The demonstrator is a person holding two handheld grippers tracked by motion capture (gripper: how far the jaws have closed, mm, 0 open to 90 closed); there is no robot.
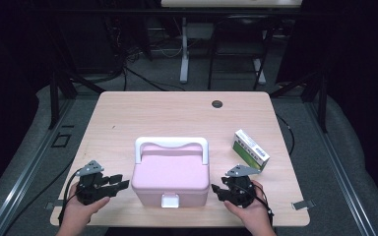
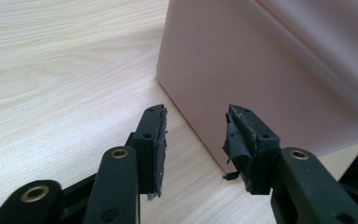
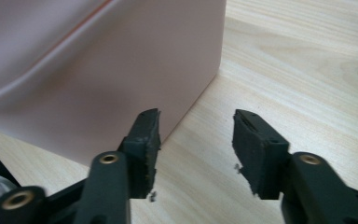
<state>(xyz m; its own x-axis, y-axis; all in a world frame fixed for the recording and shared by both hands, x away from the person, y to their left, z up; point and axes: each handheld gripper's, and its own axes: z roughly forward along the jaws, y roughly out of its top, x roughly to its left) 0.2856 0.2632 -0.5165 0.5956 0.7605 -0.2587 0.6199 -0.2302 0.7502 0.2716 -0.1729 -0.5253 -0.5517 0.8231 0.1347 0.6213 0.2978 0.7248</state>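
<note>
Hand-held gripper pair, left [image 1: 120, 181] and right [image 1: 215, 189], both open and empty, flanks pink box [image 1: 171, 173] at counter [image 1: 177, 115] near edge; smooth walls risk slipping if squeezed unevenly.

The pink box [image 1: 171, 177] stands between the left gripper [image 1: 120, 182] and the right gripper [image 1: 215, 189], blocking the straight way across; bare worktop [image 1: 177, 115] lies open behind it; a green-and-white carton [image 1: 250, 149] narrows the room on the right, just beyond the right gripper.
</note>
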